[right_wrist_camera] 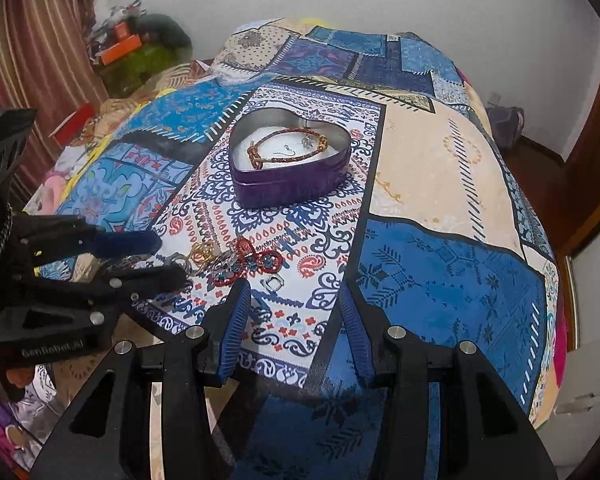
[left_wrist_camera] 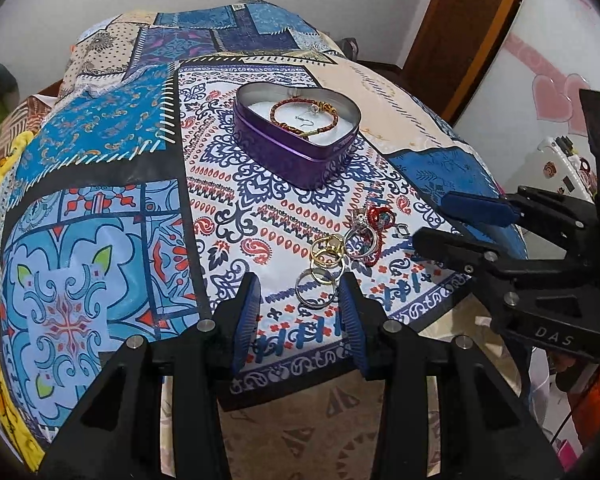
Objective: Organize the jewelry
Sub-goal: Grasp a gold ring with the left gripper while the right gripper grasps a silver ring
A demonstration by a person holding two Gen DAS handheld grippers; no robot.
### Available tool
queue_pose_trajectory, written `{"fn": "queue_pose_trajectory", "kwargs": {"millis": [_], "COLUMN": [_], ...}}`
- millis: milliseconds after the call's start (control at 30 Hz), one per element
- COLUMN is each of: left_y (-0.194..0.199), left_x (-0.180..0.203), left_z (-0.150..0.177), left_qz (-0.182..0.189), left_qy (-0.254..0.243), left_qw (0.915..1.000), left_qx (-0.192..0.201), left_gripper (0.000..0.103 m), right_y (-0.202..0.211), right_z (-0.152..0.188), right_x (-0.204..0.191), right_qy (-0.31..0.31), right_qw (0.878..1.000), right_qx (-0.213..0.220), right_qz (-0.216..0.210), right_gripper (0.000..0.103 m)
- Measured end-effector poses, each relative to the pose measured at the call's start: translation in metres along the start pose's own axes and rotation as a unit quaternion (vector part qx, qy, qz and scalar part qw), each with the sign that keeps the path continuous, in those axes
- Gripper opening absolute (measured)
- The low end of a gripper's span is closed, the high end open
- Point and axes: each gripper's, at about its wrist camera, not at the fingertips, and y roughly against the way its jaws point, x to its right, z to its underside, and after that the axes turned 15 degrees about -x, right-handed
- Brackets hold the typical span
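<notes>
A purple heart-shaped tin [left_wrist_camera: 284, 152] [right_wrist_camera: 284, 190] stands open on the patterned cloth, holding a red braided bracelet [left_wrist_camera: 300, 118] [right_wrist_camera: 288, 146] and an earring. Loose jewelry lies nearer: silver and gold rings [left_wrist_camera: 320, 276], a jewelled ring [left_wrist_camera: 360, 218], red beaded earrings [left_wrist_camera: 378, 216] [right_wrist_camera: 260, 260] and a small silver ring [right_wrist_camera: 274, 284]. My left gripper [left_wrist_camera: 300, 292] is open just in front of the rings, empty. My right gripper [right_wrist_camera: 294, 300] is open and empty, just short of the red earrings; it also shows at the right of the left wrist view [left_wrist_camera: 436, 220].
The patchwork cloth [left_wrist_camera: 100, 200] [right_wrist_camera: 440, 280] covers a table that drops off at the near edge. A wooden door [left_wrist_camera: 460, 20] and a white cabinet [left_wrist_camera: 540, 80] stand right. A curtain [right_wrist_camera: 32, 60] and clutter sit at the far left.
</notes>
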Motion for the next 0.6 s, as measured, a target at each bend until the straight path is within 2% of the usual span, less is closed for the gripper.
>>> {"fn": "queue_pose_trajectory", "kwargs": {"millis": [200,267,367,467,600], "left_y": [0.004,0.003,0.002,0.001,0.001], "left_x": [0.000,0.001,0.005,0.003,-0.002], "left_z": [0.004,0.006,0.007,0.007,0.006], "left_qz": [0.034,0.033,0.018,0.019,0.031], "left_qy": [0.002,-0.002,-0.009,-0.007,-0.002], "left_qw": [0.9994,0.9994,0.9997,0.9997,0.9993], "left_qx": [0.005,0.007,0.013,0.017,0.018], "left_gripper": [0.040,0.040,0.031,0.021,0.021], "right_y": [-0.003,-0.003,-0.007,-0.011,-0.013], "right_z": [-0.003,-0.004,-0.005,-0.005,-0.003], "right_x": [-0.004,-0.007,-0.010,-0.013,-0.016], "right_qy": [0.014,0.021,0.029,0.038,0.051], "right_qw": [1.000,1.000,0.999,0.999,0.999], "right_qx": [-0.003,0.000,-0.003,-0.005,-0.005], "right_qz": [-0.014,-0.016,-0.017,-0.008,0.004], "right_gripper": [0.042,0.043,0.042,0.042,0.030]}}
